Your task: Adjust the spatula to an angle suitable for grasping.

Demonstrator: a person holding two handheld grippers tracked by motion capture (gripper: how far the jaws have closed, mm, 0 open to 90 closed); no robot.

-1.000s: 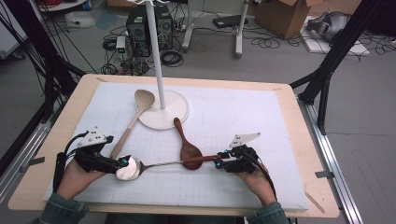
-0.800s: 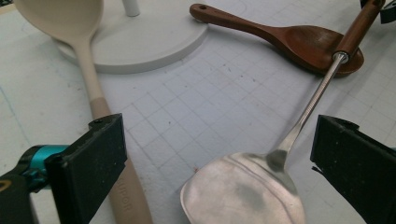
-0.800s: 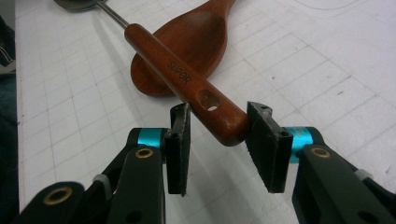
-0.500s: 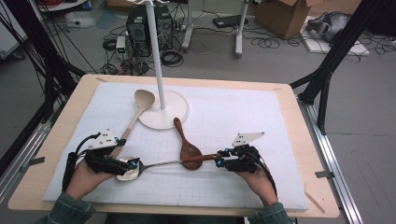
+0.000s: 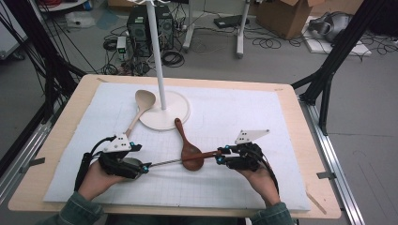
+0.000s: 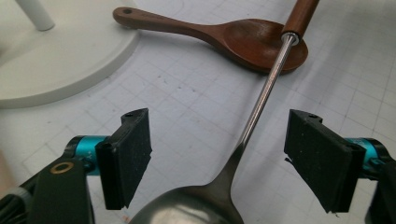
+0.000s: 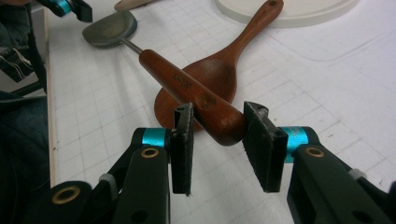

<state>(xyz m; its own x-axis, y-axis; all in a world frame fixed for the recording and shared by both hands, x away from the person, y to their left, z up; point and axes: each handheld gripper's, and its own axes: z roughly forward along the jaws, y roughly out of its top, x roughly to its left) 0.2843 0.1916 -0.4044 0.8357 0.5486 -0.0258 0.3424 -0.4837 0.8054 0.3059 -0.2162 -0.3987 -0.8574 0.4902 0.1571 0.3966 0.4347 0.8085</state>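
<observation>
So far: nothing has been lifted; the ladle (image 5: 173, 161) is lying on the white mat (image 5: 244, 112) near the front edge, between the two hands.
Left claw (image 5: 143, 167): set over the ladle's metal bowl, jaws apart on either side of the neck and just now closing in; the pads are not yet pressed on it.
Pale spoon (image 5: 143, 101): left untouched, its bowl resting on the edge of the stand's base (image 5: 164, 117).
Dark spoon (image 5: 191, 152): lying under the ladle's shaft, which is crossed over its bowl.
Right claw (image 5: 219, 157): closed on the rounded end of the ladle's wooden handle, as far as can be judged.
Left to do: the bowl end is to be gripped, then the ladle raised and carried, probably to the stand.
Left claw's view: the gap between each pad and the ladle's neck is made plain, which is hidden under the claw from above.
Right claw's view: the handle end is seen seated between the pads.
</observation>
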